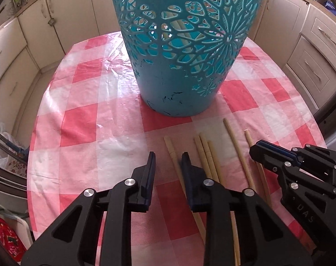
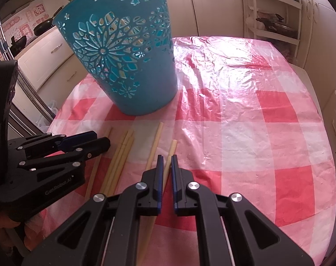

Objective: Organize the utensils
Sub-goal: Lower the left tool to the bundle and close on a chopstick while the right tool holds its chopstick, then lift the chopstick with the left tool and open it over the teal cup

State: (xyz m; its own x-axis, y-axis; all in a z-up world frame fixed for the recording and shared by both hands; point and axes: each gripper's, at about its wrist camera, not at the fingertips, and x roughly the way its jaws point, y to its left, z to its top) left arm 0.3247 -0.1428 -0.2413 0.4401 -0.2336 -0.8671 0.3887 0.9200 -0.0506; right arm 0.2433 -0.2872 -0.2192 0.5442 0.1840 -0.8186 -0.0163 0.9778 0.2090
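Left gripper (image 1: 168,161) gapes empty over chopsticks (image 1: 204,153) (near table (image 2: 245,122) edge); right gripper (image 2: 166,161) narrowly straddles one chopstick (image 2: 172,148), grip unclear.

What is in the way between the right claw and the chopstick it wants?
Nothing visible. The right claw already has its tips on either side of the rightmost chopstick, and only bare checked tablecloth lies around it.
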